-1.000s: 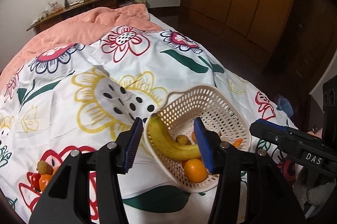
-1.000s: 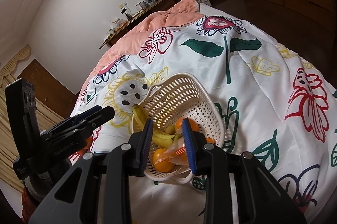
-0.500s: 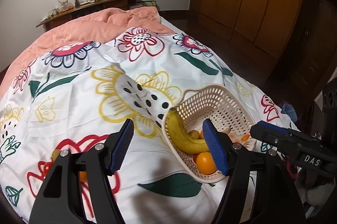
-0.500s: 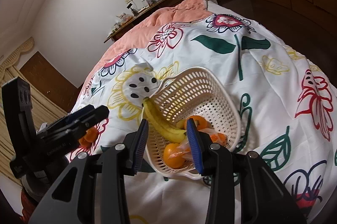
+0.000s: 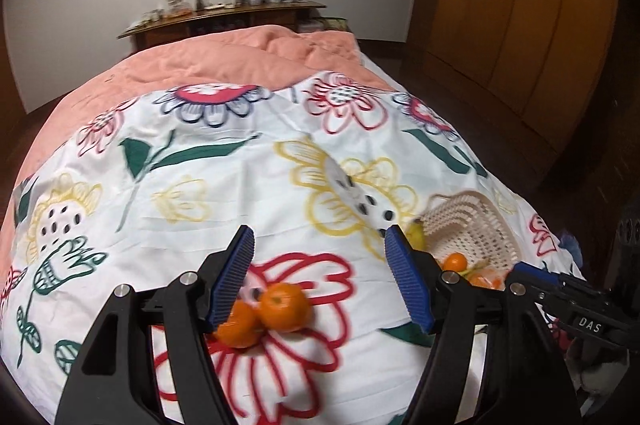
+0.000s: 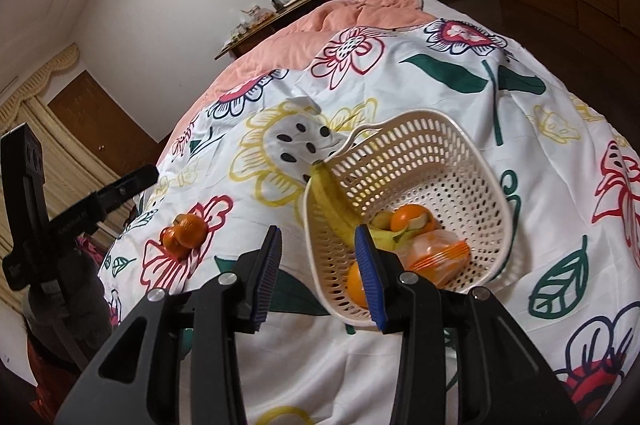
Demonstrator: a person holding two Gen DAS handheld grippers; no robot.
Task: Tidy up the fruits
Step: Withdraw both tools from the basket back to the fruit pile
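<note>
Hovering left tongs [image 5: 320, 257] spread above tangerines [image 5: 272, 313], right tongs [image 6: 318, 253] parted, empty, beside basket [image 6: 420, 161]

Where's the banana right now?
In the right wrist view, the banana leans against the left wall of the basket, its tip over the rim, just ahead of the right gripper.

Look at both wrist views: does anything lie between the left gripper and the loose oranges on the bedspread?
Nothing visible does. The left gripper stands open, empty, just over the loose oranges on the bedspread. The basket sits apart, to their right.
</note>
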